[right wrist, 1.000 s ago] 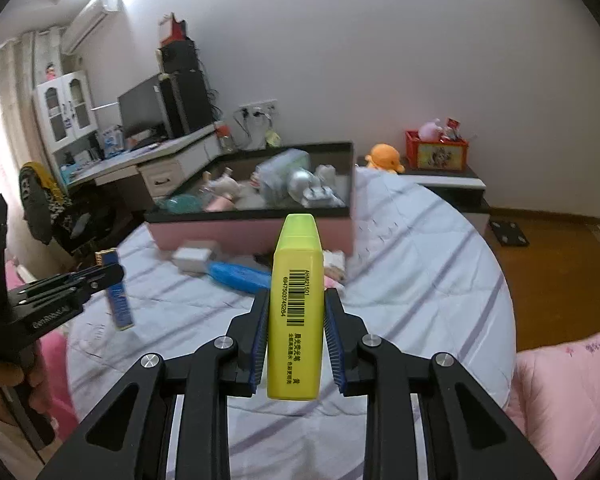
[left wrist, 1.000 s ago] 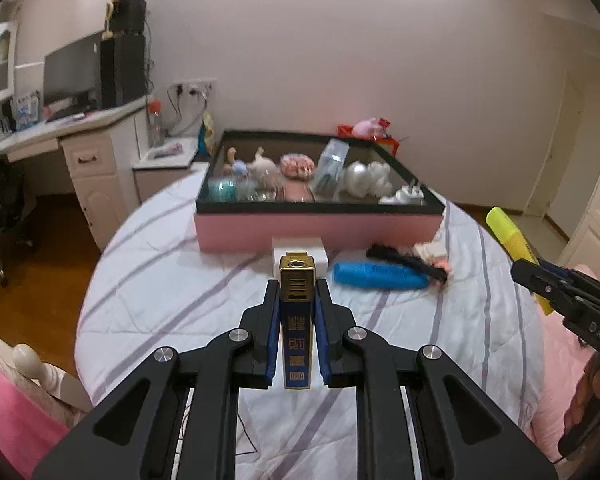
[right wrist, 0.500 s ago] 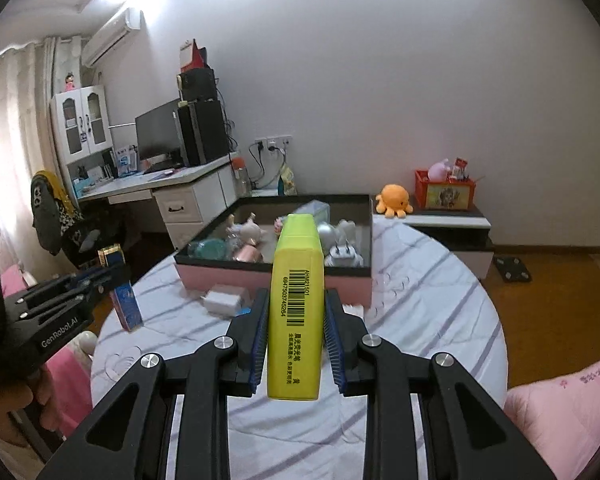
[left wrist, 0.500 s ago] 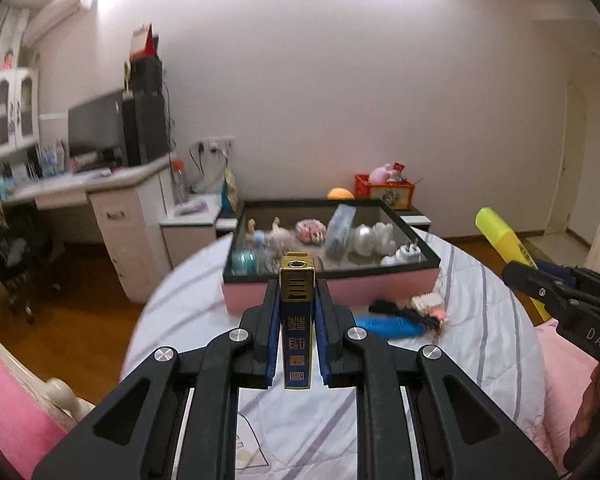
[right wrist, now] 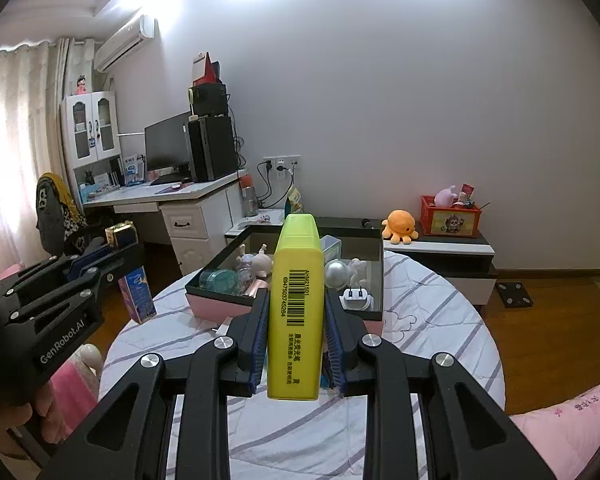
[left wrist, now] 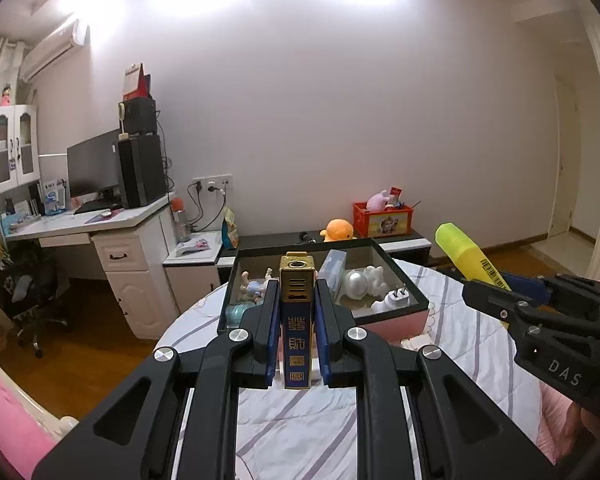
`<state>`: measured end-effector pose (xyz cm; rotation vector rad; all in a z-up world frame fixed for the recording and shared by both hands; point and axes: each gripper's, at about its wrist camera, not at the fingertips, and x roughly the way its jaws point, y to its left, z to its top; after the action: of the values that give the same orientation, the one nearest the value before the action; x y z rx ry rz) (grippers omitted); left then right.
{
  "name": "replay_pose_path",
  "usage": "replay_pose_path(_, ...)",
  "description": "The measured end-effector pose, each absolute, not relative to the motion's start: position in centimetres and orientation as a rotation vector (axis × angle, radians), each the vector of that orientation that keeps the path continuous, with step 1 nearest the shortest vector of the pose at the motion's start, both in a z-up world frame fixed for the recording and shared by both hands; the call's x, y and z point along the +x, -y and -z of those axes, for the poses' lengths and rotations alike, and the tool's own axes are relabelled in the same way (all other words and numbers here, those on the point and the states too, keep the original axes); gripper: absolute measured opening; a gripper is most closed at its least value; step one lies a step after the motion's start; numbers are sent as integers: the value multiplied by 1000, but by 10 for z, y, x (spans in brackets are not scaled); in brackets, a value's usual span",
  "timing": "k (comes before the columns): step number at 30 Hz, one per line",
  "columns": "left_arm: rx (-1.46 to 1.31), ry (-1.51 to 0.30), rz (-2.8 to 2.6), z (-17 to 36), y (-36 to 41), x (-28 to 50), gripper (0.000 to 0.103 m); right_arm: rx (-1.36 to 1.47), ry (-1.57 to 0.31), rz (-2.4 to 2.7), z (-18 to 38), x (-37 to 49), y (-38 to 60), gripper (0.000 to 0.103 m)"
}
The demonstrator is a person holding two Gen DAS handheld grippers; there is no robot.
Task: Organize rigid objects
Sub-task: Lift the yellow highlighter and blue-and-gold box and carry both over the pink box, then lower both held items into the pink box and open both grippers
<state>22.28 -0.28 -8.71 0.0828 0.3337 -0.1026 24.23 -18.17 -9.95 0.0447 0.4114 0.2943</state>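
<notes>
Two loads in hand above the striped bed: my left gripper [left wrist: 298,320] clamps the blue-gold lighter [left wrist: 297,320] upright, my right gripper [right wrist: 296,320] pinches the yellow highlighter [right wrist: 297,304], both aimed at the tray [right wrist: 284,304] ahead, presumably for drop-off.

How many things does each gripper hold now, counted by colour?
Yellow: 1, the highlighter in the right gripper.
Blue and gold: 1, the lighter in the left gripper.
Total: 2.
</notes>
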Motion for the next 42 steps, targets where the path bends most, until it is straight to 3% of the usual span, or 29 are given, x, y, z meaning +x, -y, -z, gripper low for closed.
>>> replay_pose_path(13,119,-382,116,94,14,292,15,46,-458,-287,107,303,185,27)
replay_pose_path(25,134,-562,141,135,18,405,15,22,-654,-304,156,400,174,27)
replay_pose_path(33,145,-608,129,153,21,430,16,-17,-690,-323,169,413,157,27)
replay_pose_path(35,135,-601,127,152,20,428,22,-6,-693,-338,168,411,157,28)
replay_pose_path(37,122,-592,134,149,17,423,53,2,-697,-330,165,408,158,29)
replay_pose_path(39,116,-565,134,141,14,412,71,16,-693,-330,161,403,160,36)
replay_pose_path(42,81,-532,141,126,6,392,76,34,-663,-323,148,387,166,57)
